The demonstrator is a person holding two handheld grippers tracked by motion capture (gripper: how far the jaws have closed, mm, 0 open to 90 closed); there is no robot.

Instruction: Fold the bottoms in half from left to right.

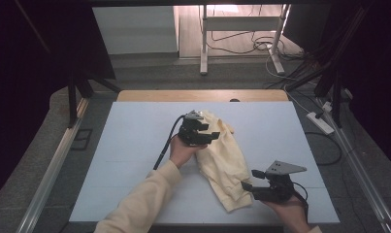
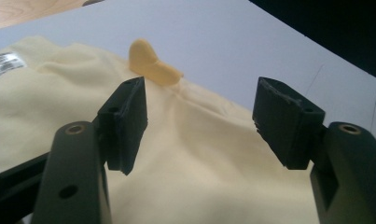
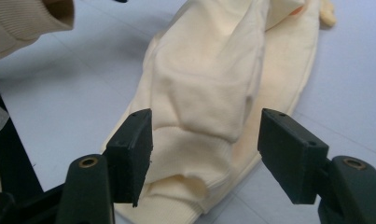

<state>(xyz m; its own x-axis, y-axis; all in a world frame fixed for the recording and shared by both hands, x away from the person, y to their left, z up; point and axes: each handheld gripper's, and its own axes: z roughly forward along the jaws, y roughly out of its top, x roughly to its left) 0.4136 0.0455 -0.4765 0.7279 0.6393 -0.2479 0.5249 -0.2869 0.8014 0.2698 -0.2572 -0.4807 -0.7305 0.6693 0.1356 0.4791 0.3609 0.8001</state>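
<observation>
On the white desk (image 1: 135, 160) our cream sweatshirt (image 1: 224, 160) lies folded narrow, left gripper (image 1: 203, 132) and right gripper (image 1: 253, 187) both wide and empty, final folds left.

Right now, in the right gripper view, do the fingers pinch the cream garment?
No: the right gripper stands open, its black fingers apart on either side of the cream garment without pressing it.

**Pale table, one garment**

A table (image 1: 135, 145) with a pale bluish-white top and a wooden strip along its far edge carries a cream-yellow garment (image 1: 227, 165). The garment lies folded and rumpled right of centre, running from mid-table toward the near edge.
</observation>
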